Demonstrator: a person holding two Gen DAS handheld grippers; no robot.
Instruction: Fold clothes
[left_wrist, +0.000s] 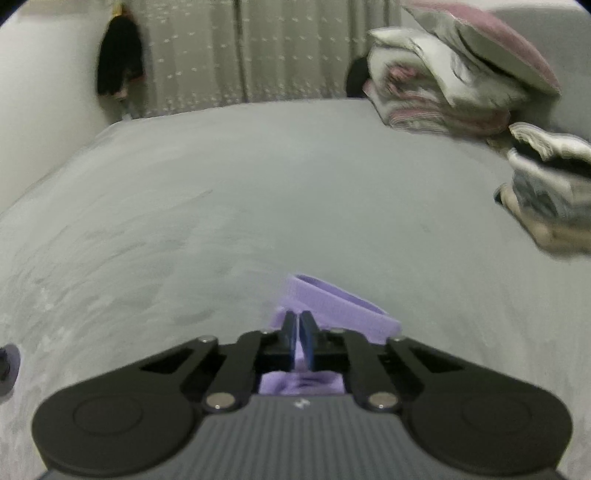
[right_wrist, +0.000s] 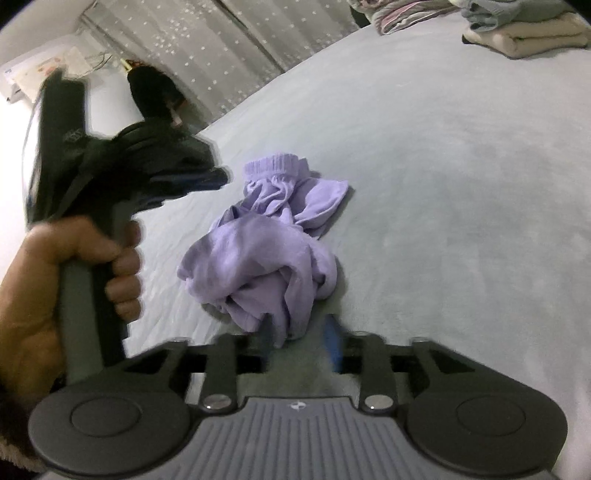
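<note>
Pinching the lilac garment (left_wrist: 332, 306) at six o'clock, your left gripper (left_wrist: 300, 334) is gripping its ribbed band; right gripper (right_wrist: 301, 341), jaws spread, is nearing the crumpled heap on the bed (right_wrist: 443, 184), seeking another edge.

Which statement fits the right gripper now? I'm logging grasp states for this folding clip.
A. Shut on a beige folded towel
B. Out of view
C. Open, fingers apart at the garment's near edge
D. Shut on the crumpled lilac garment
C: in the right wrist view the right gripper stands with its fingers apart at the near edge of the crumpled lilac garment on the grey bed cover.
</note>
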